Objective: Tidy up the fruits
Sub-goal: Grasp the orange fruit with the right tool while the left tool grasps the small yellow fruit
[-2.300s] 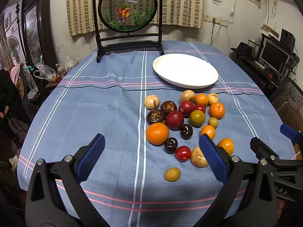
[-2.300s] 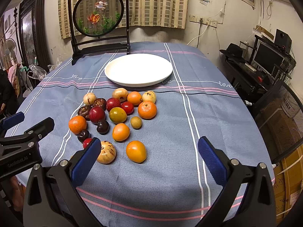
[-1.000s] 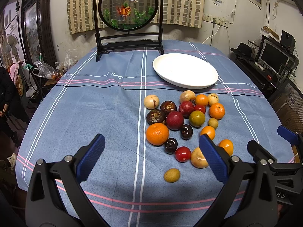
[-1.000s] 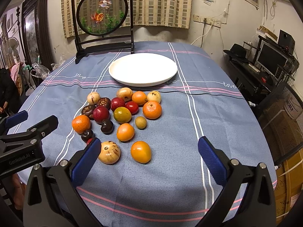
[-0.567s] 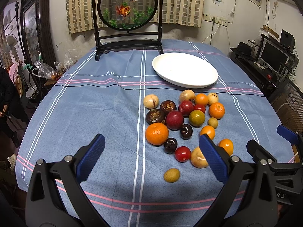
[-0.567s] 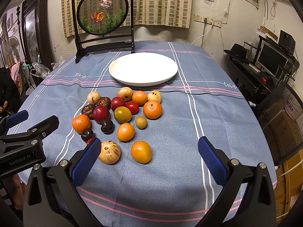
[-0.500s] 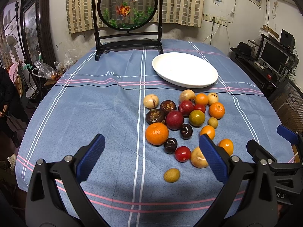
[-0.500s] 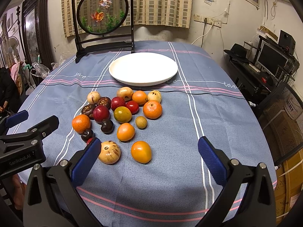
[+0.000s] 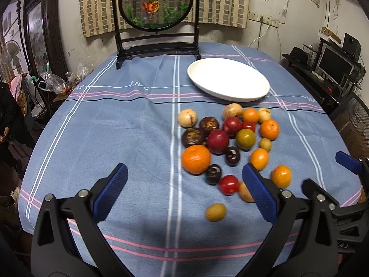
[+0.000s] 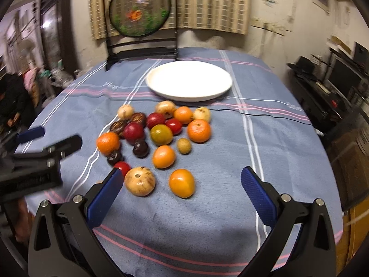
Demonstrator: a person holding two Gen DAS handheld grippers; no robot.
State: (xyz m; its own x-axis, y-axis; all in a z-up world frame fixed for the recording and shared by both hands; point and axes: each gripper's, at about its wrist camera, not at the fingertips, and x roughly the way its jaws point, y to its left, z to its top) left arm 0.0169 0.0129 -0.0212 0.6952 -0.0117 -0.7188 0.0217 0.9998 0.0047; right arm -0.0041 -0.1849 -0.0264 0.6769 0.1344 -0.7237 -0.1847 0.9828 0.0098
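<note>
Several loose fruits lie clustered on the blue striped tablecloth (image 9: 115, 127): a large orange (image 9: 196, 159), a dark red plum (image 9: 217, 141), a small yellow-brown fruit (image 9: 215, 212) nearest me, and in the right wrist view an orange persimmon (image 10: 182, 183) and a tan speckled fruit (image 10: 140, 181). An empty white plate (image 9: 228, 82) sits beyond them; it also shows in the right wrist view (image 10: 189, 80). My left gripper (image 9: 184, 189) is open and empty, short of the cluster. My right gripper (image 10: 180, 194) is open and empty, just before the persimmon.
A round goldfish screen on a black stand (image 9: 156, 7) stands at the table's far edge. The left gripper's body (image 10: 34, 161) shows at the right wrist view's left side. A desk with a monitor (image 9: 332, 64) is off to the right.
The right gripper has moved forward and left toward the fruits, blurring its view; the persimmon and tan fruit now sit close before its fingers. The left gripper has barely moved.
</note>
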